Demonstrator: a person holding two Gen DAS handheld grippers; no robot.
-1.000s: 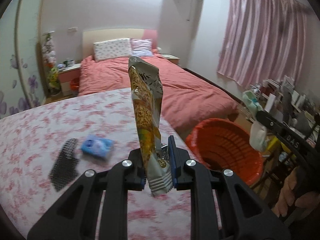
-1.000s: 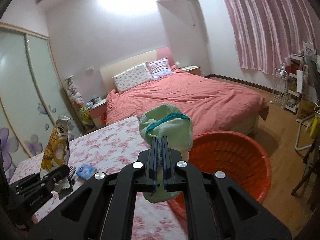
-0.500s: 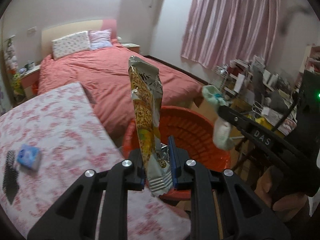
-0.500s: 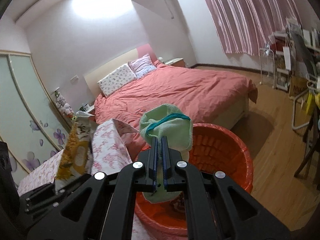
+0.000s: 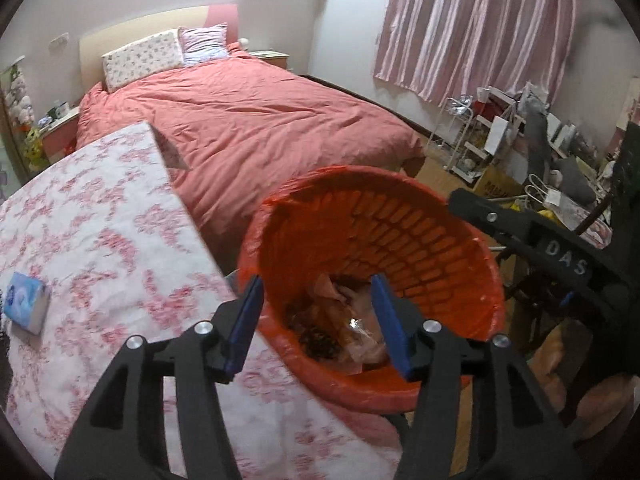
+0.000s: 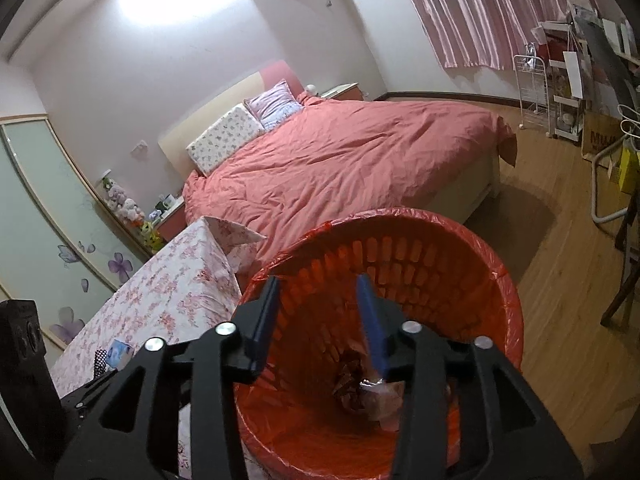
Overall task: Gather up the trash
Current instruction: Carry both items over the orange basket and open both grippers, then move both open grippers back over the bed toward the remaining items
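A: Grippers first. How are the fingers standing?

B: Left gripper point(image 5: 318, 322) is hanging over the near rim of the bin point(image 5: 440, 216), fingers spread wide apart and gripping nothing. Right gripper point(image 6: 318, 322) is doing the same above the bin point(image 6: 492, 280), fingers apart, nothing between the pads.

A: Where is the trash lying?

B: Trash point(image 5: 344, 332) is sitting at the bottom of the bin, a heap of crumpled wrappers, one shiny. From the right wrist view, the trash point(image 6: 360, 384) is showing just below the right finger tip; single pieces are too jumbled to tell apart.

A: And the bin itself?

B: It is standing on the floor, lined with a red bag, just right of the table point(image 5: 100, 240) and near the foot of the bed point(image 5: 248, 120).

A: Anything lying on the table?

B: A blue pack point(image 5: 26, 308) is resting on the floral cloth at the left edge. In the right wrist view, the pack point(image 6: 118, 352) is lying beside a dark dotted item point(image 6: 101, 360), near the left gripper's body.
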